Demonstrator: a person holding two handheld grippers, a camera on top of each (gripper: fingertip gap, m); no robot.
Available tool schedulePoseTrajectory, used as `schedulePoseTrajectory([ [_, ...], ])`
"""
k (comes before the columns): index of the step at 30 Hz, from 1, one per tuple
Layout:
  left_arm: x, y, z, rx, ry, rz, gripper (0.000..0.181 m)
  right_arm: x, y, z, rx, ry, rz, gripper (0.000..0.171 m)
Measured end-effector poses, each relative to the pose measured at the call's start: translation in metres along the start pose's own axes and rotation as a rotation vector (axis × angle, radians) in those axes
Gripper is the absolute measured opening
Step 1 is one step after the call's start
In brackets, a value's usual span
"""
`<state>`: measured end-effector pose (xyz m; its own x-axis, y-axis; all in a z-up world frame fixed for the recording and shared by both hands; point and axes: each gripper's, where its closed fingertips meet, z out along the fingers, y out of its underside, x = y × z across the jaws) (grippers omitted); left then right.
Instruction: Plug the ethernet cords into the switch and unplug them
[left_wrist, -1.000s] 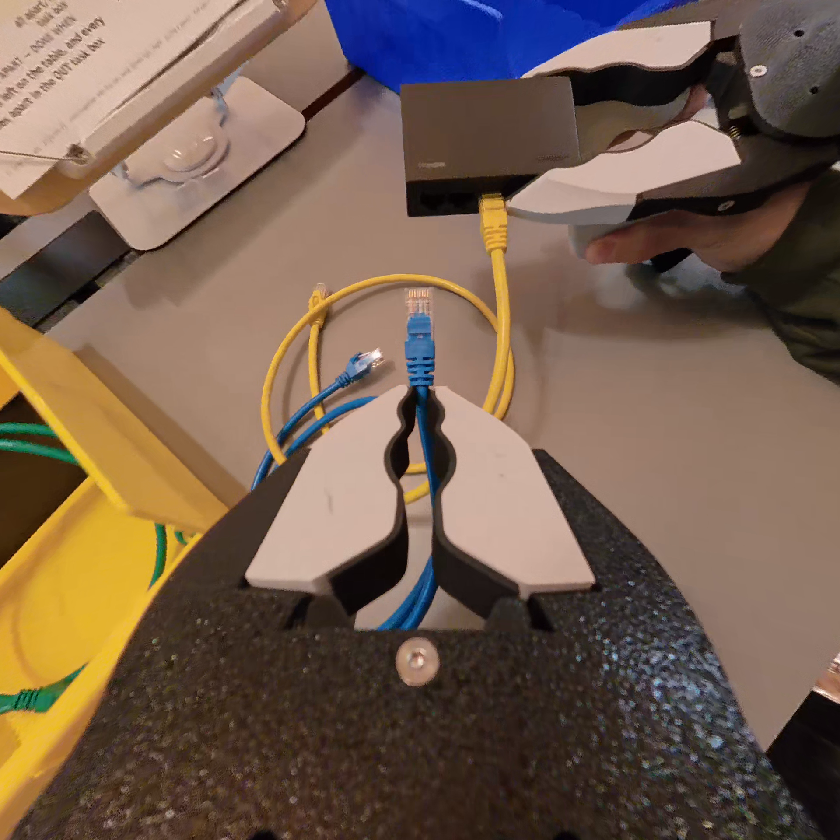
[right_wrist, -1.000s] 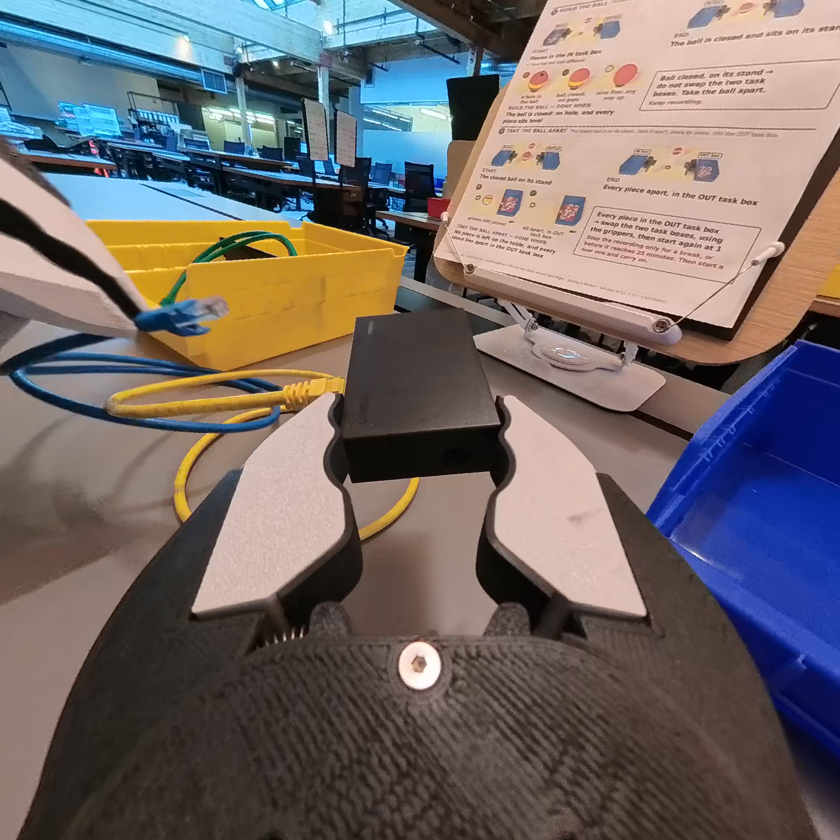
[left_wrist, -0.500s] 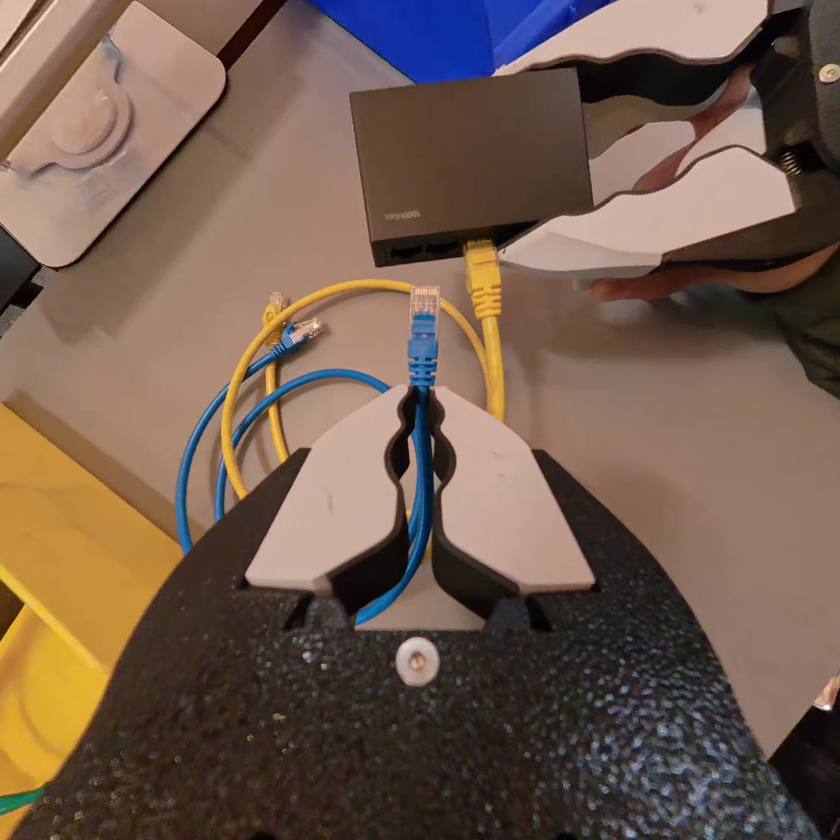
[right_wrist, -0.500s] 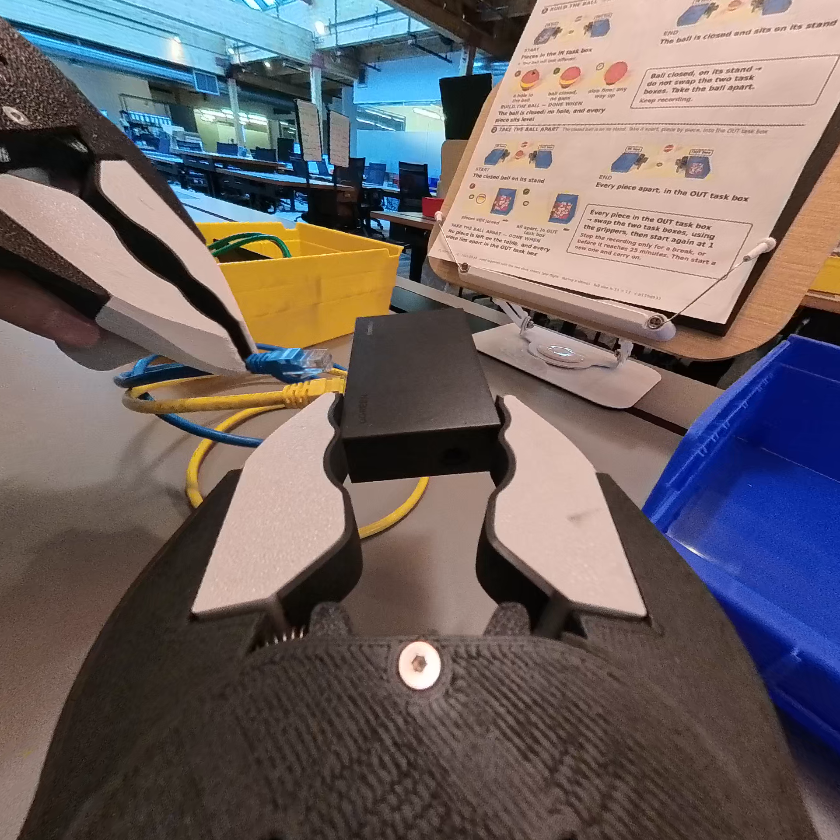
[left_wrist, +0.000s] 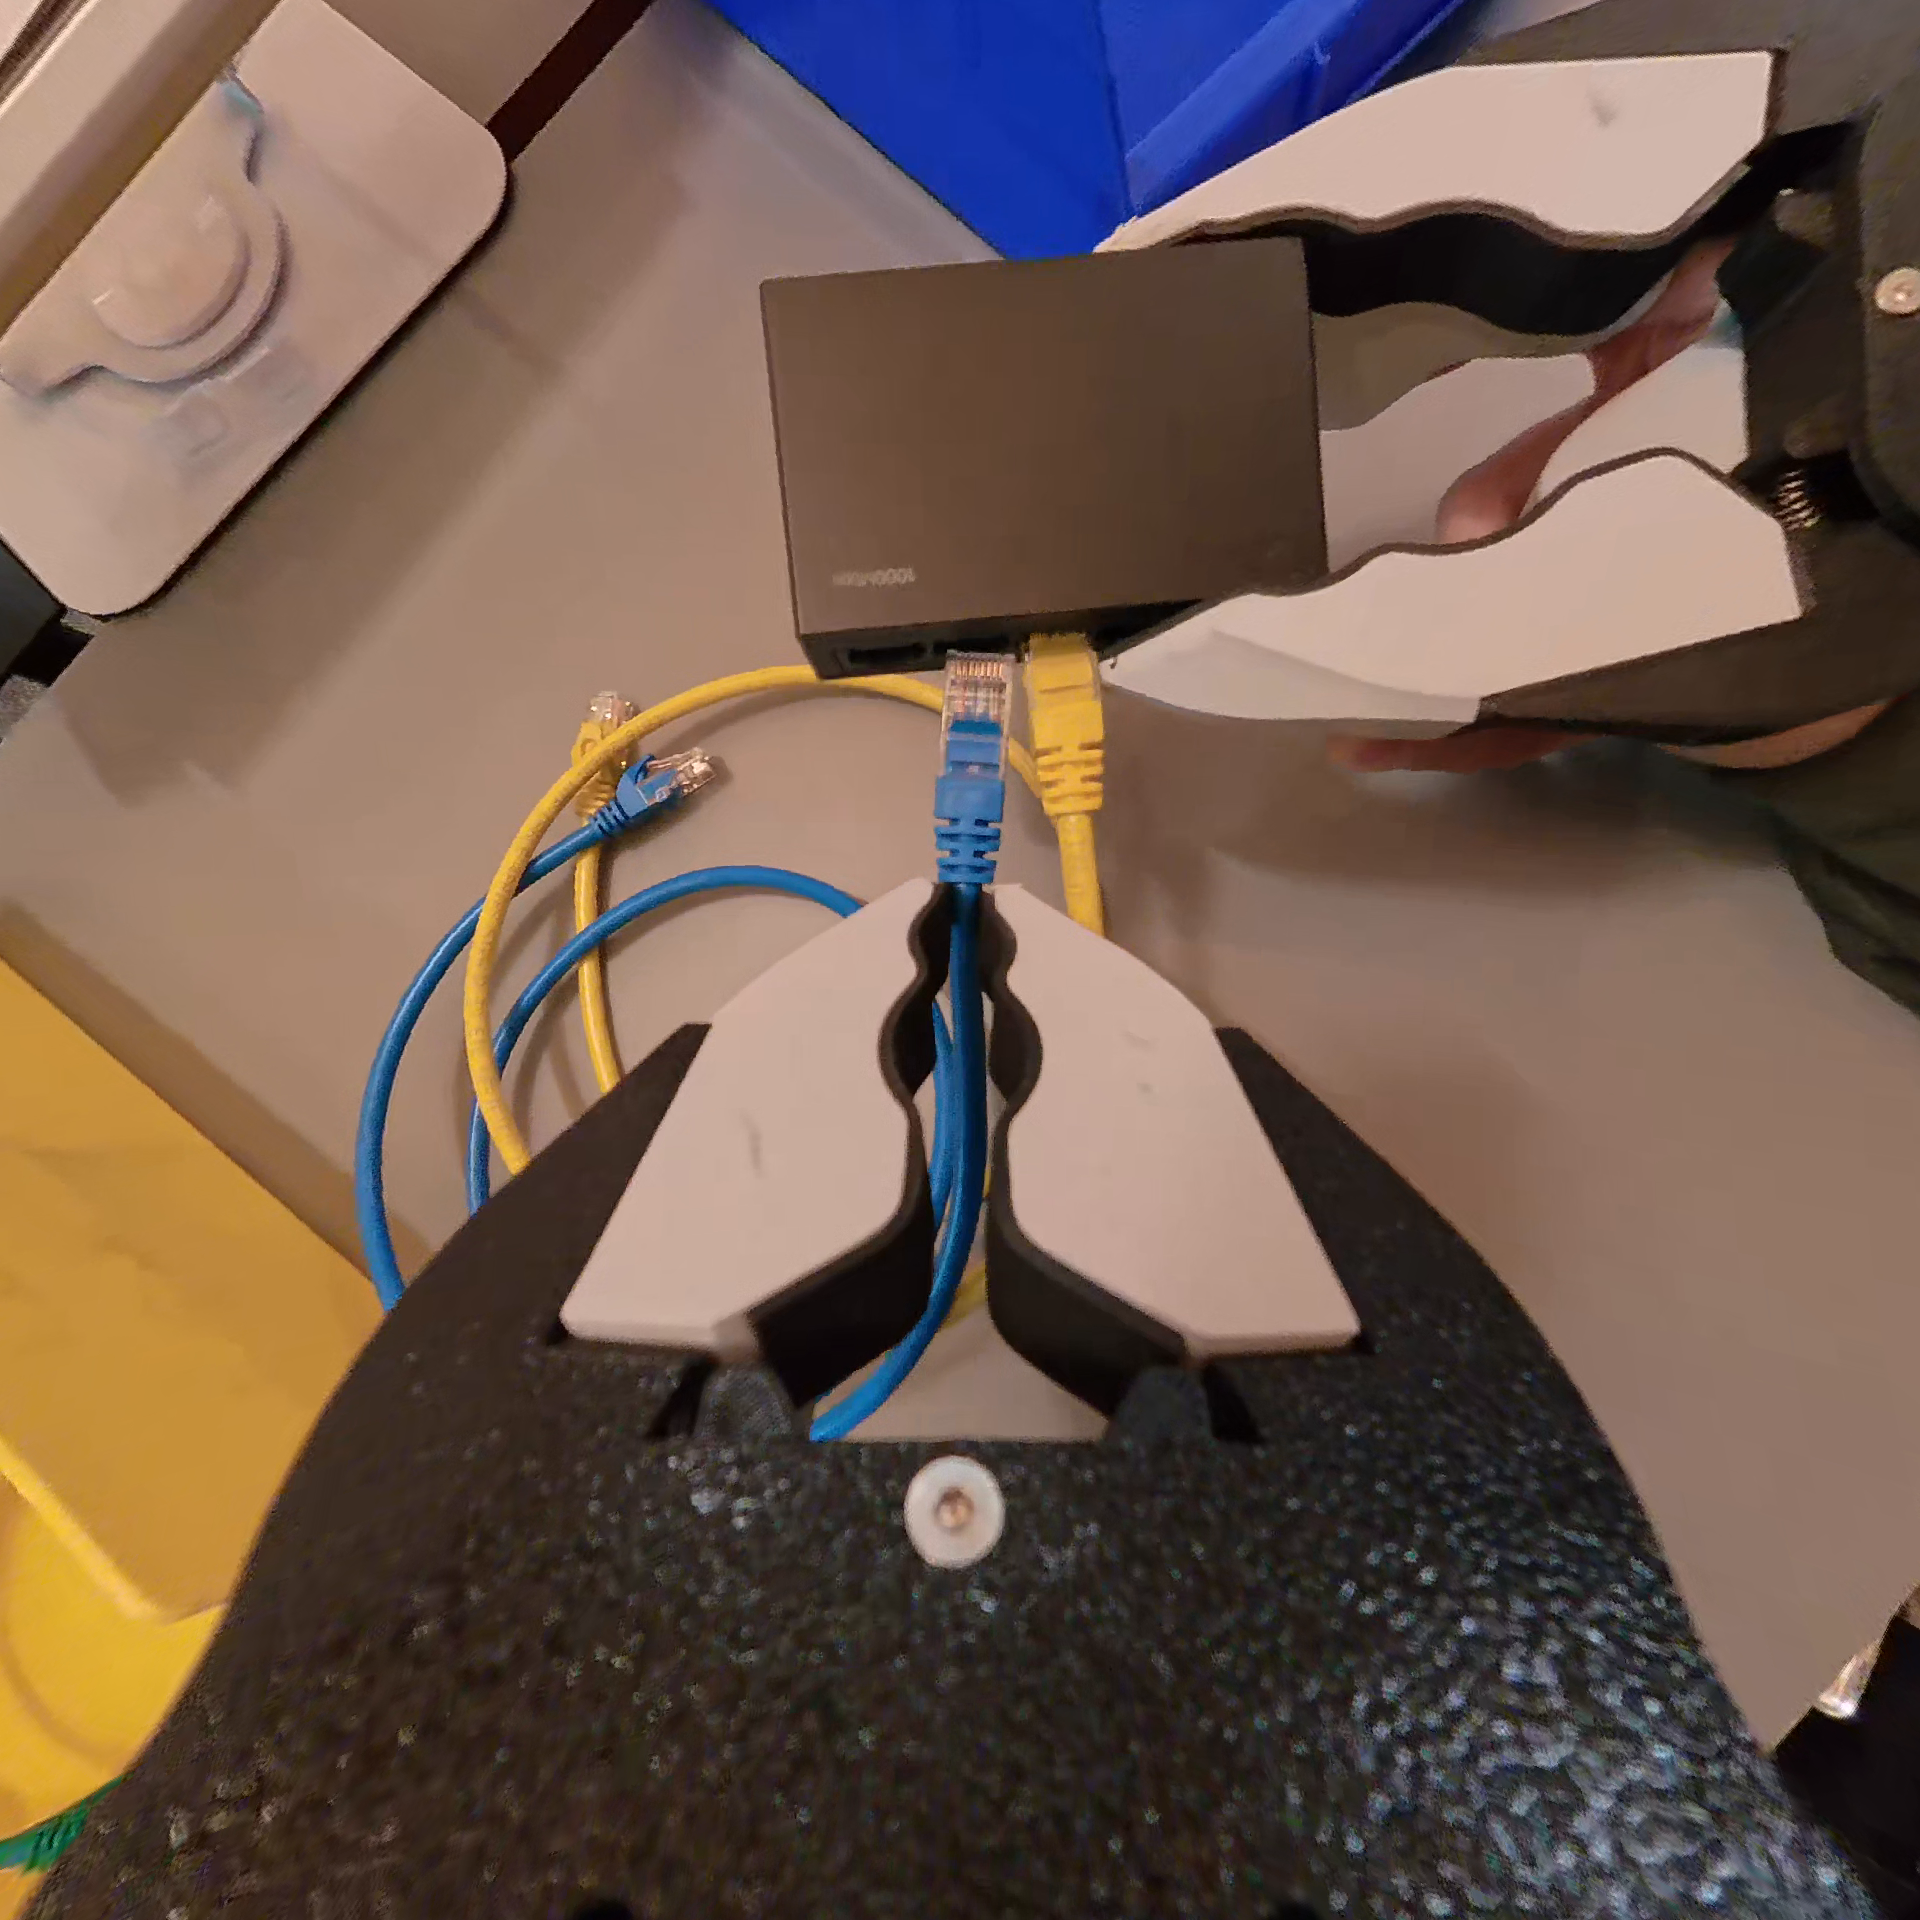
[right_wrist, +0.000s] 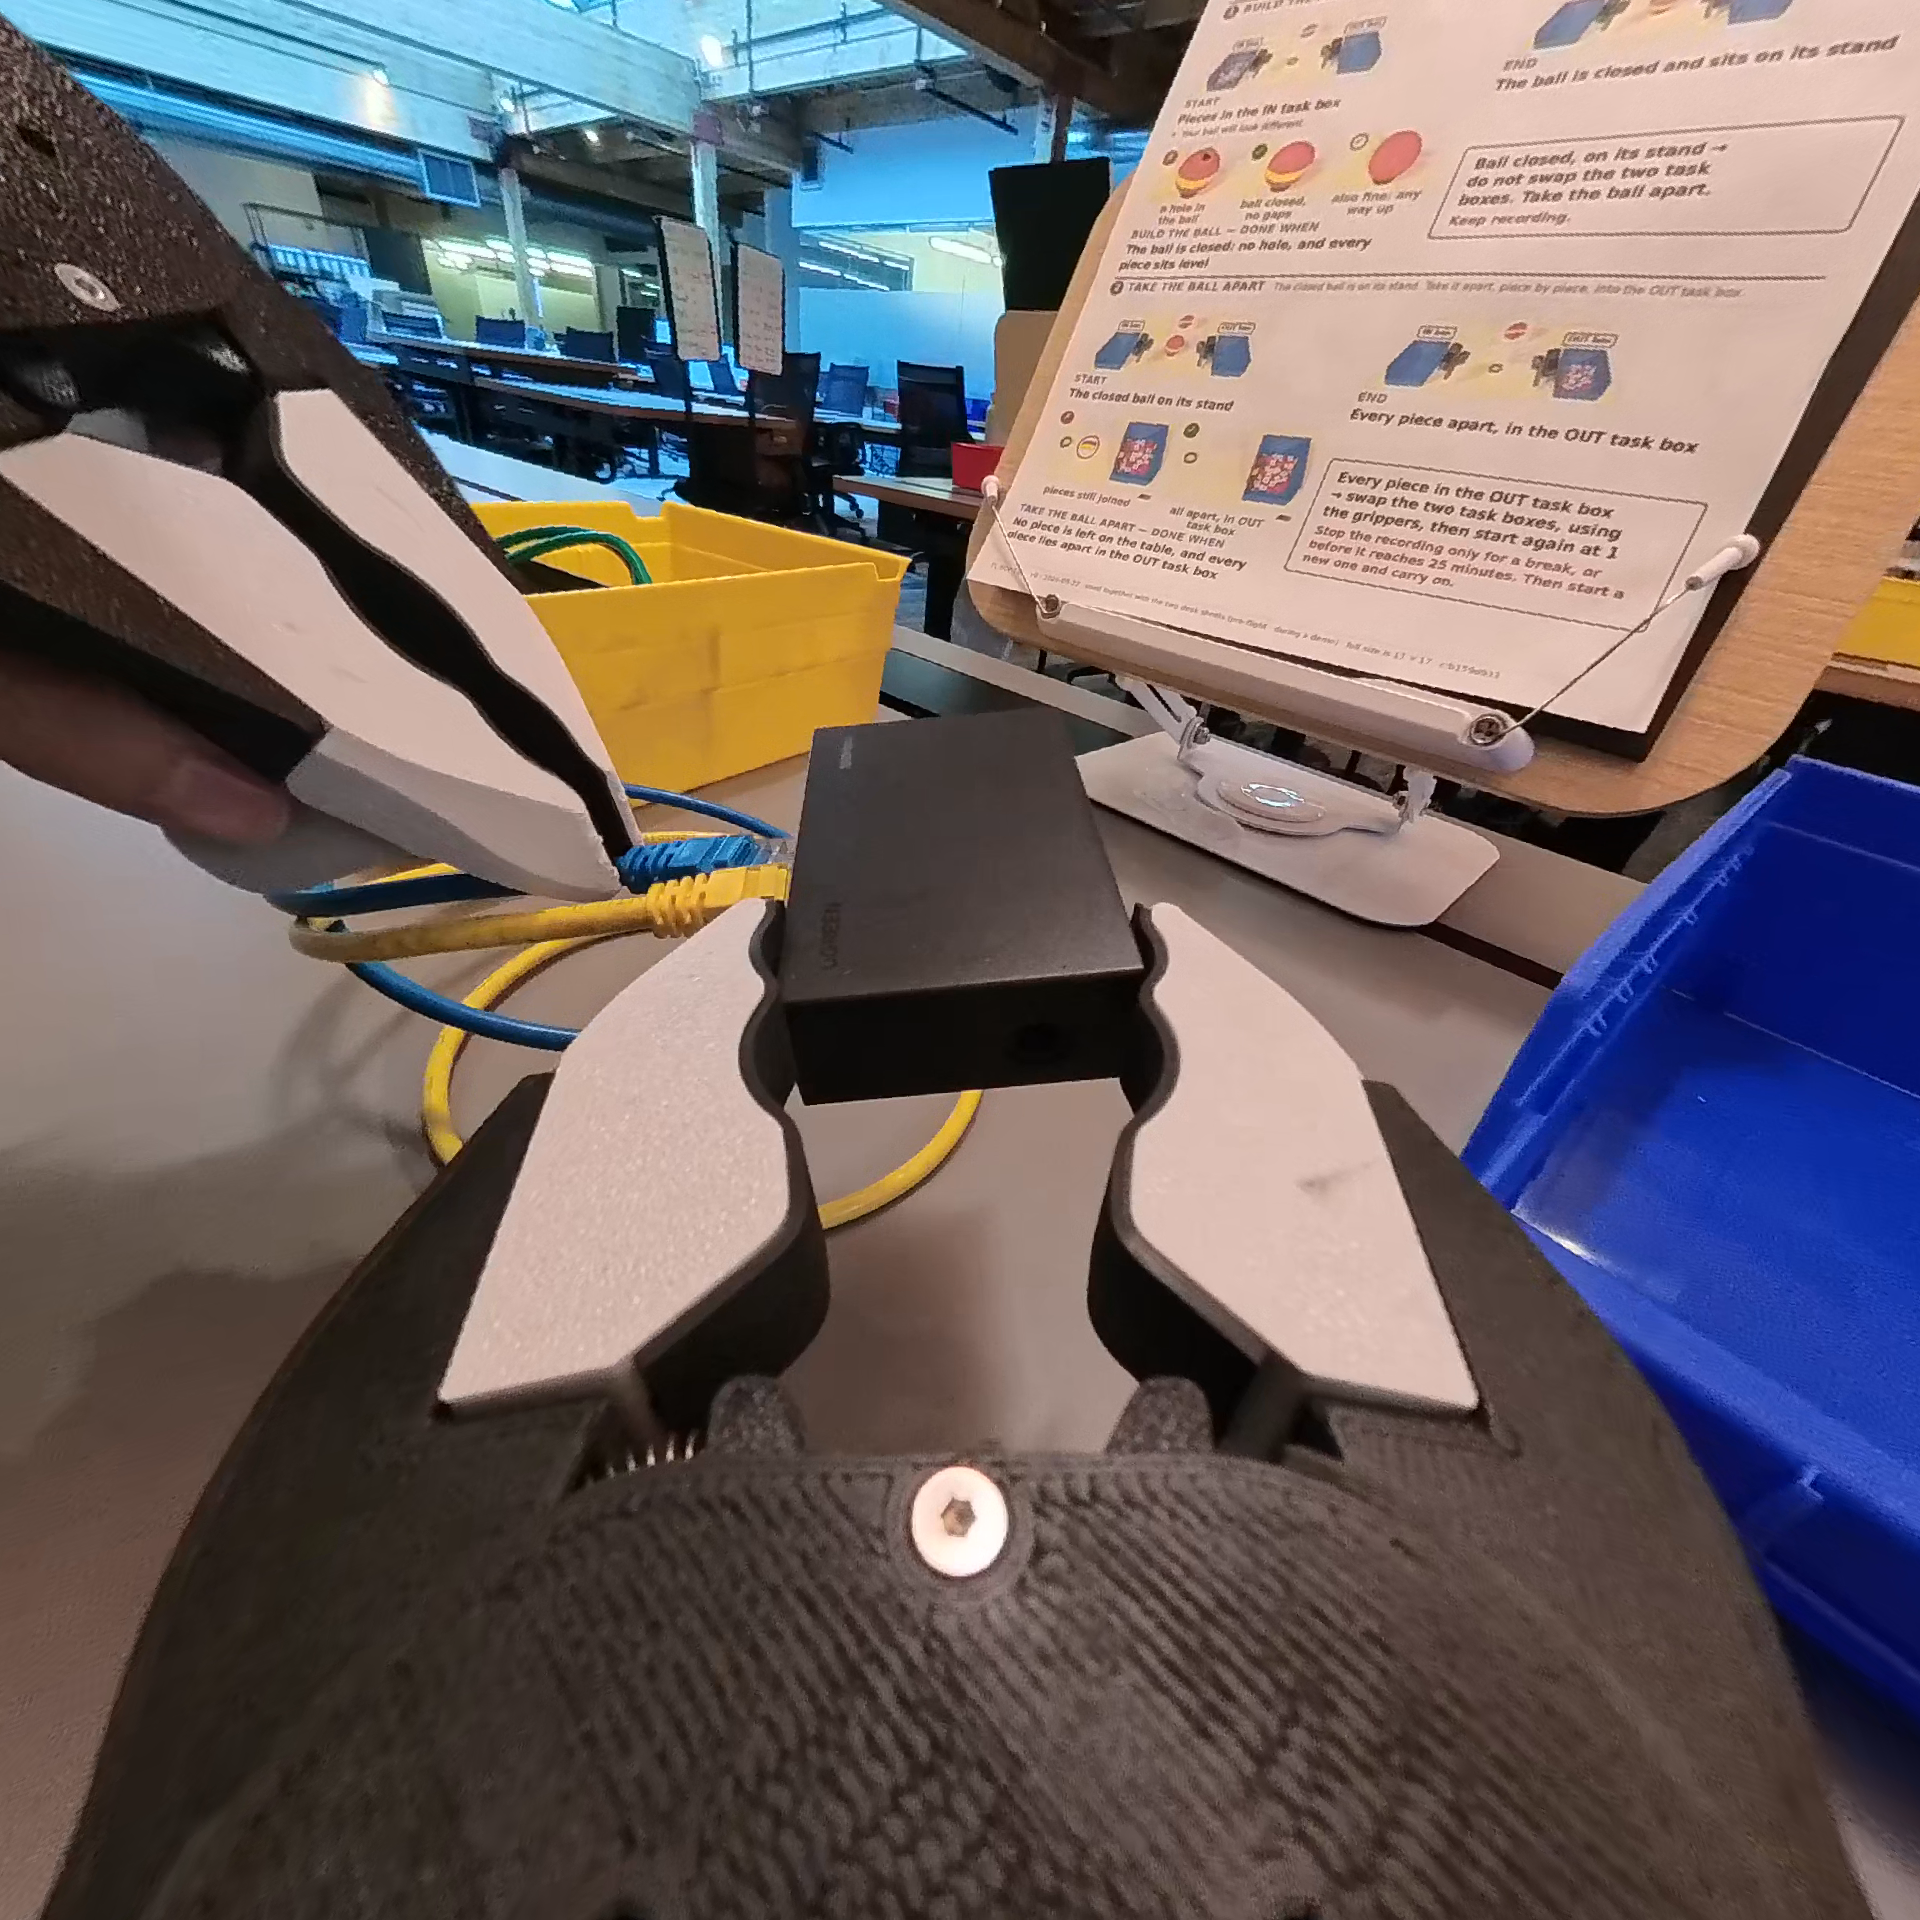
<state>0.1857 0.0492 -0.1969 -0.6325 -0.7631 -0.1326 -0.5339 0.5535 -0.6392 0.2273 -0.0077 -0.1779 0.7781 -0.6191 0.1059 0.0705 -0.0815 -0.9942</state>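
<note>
My right gripper (right_wrist: 956, 925) is shut on the black switch (right_wrist: 951, 883) and holds it a little above the grey table; it shows in the left wrist view too (left_wrist: 1039, 436). A yellow cord (left_wrist: 1065, 727) is plugged into a port on its front. My left gripper (left_wrist: 964, 896) is shut on the blue cord (left_wrist: 971, 800) just behind its plug. The clear plug tip (left_wrist: 977, 686) sits at the port next to the yellow plug. The blue plug (right_wrist: 691, 857) shows in the right wrist view touching the switch face. Both cords' free ends (left_wrist: 644, 764) lie on the table.
A yellow bin (right_wrist: 717, 634) with a green cable stands at the left. A blue bin (right_wrist: 1714, 1174) stands right of the switch. A document stand (right_wrist: 1288, 810) with an instruction sheet stands behind it. A hand (left_wrist: 1507, 499) holds the right gripper.
My left gripper has carried the blue plug forward to the switch's front face, beside the yellow plug. The right gripper has kept the switch in hold.
</note>
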Motion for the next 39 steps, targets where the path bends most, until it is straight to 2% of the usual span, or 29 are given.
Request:
schedulePoseTrajectory([
  [1, -0.001, 0.000, -0.001, 0.001, -0.010, -0.002, 0.004, 0.000, 0.000, 0.000, -0.001, 0.000, -0.003, 0.063],
  [12, 0.001, -0.004, -0.001, -0.022, -0.055, -0.017, 0.004, -0.004, 0.002, 0.003, -0.021, 0.033, -0.075, 0.063],
  [19, 0.005, -0.022, -0.001, 0.169, -0.025, -0.025, 0.004, 0.007, -0.002, -0.002, 0.016, 0.009, 0.073, 0.063],
  [23, 0.003, -0.030, -0.004, 0.279, -0.062, -0.014, 0.004, 0.007, 0.000, -0.003, 0.006, -0.011, 0.141, 0.063],
  [31, 0.003, -0.032, -0.004, 0.436, -0.003, -0.010, 0.004, 0.007, 0.000, -0.004, 0.008, -0.019, 0.153, 0.063],
  [39, 0.002, -0.033, 0.000, 0.506, 0.043, 0.015, 0.004, 0.009, 0.000, -0.004, 0.010, -0.004, 0.161, 0.063],
])
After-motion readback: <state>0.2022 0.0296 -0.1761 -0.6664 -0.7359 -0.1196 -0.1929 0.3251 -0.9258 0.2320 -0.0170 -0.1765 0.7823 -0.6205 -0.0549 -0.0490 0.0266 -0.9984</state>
